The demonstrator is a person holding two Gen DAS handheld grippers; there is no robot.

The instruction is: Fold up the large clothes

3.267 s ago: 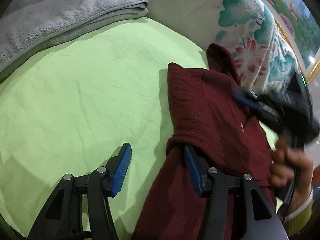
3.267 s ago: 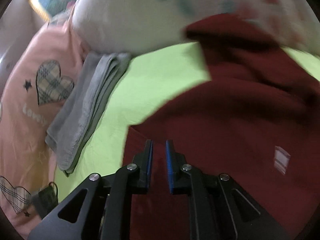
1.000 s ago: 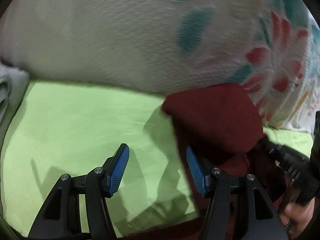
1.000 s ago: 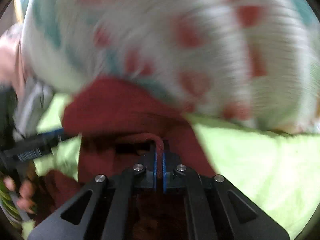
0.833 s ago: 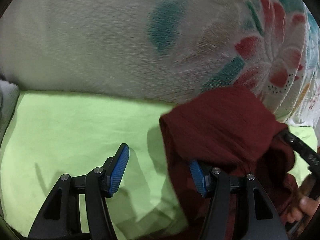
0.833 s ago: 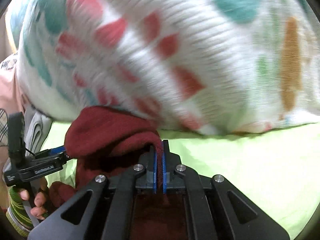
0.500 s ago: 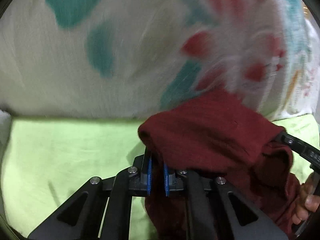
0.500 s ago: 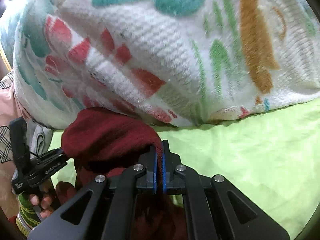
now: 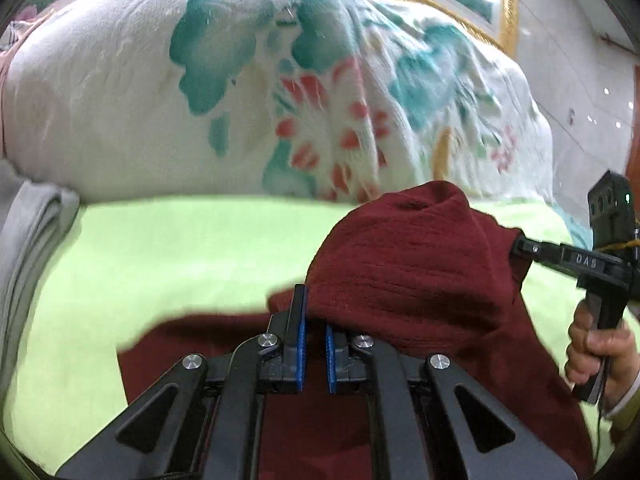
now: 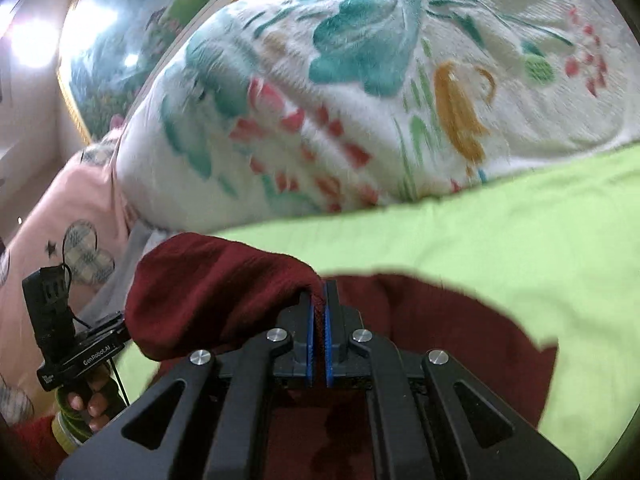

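right ahead of me a big white quilt (image 9: 248,92) with teal and red flowers is heaped along the far side of the lime green sheet (image 9: 168,248), filling most of both views. behind it i can see a gold-framed picture (image 10: 120,52) on the wall. off to my left, a folded grey towel (image 9: 28,240) lies on the edge of the sheet, touching the foot of the quilt, and in the right wrist view a pink cover with plaid hearts (image 10: 60,216) sits beyond it. the quilt stands close behind the garment, so there is little free sheet on the far side.

the dark red sweater (image 9: 416,272) is raised off the sheet between my two tools, with its lower part draped down over the sheet towards me. my left gripper (image 9: 313,342) has its blue pads (image 9: 301,350) nearly together with a narrow gap showing; the sweater's bunched edge sits against the fingertips, but i cannot tell from here whether cloth is really pinched between them. my right gripper (image 10: 318,320) is clamped on a fold of the sweater, the red knit showing squeezed between its blue pads (image 10: 328,344). from the left wrist view, the right tool enters the bunched cloth from the right side, with my right hand (image 9: 596,352) on its handle. the raised cloth hangs as a rounded hump between the two tools.
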